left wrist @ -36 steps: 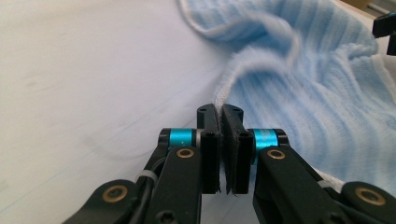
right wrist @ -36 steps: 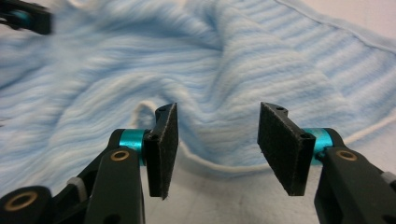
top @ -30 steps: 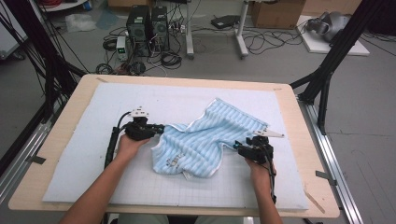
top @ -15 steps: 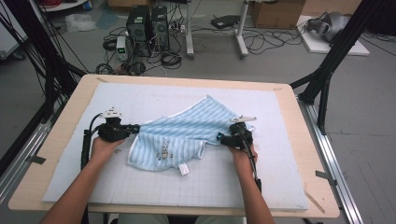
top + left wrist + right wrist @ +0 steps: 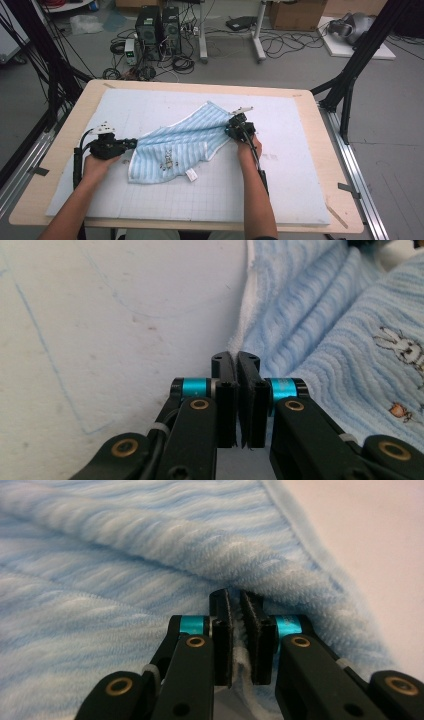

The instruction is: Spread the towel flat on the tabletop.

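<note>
the blue striped towel lies on the white padded mat that covers the table, about mid-table and a little toward the left edge. it is stretched into a long, partly folded band whose long axis runs on a slant — from its low end near the left gripper, toward the near-left corner, up to a pointed tip aimed at the far edge. a small white tag sticks out of its near hem, and little printed figures show on the cloth.

the left gripper lies level and points right along the table, at the towel's left end. in the left gripper view its jaws stand pressed together with only a sliver between them; the towel's white edge sits right at their tips, but i cannot tell whether cloth is caught there.

the right gripper is at the towel's right side, pointing left into it. its jaws have just been closing, and in the right gripper view they are clamped narrow on a fold of the towel — white fibres bunch between the pads.
</note>
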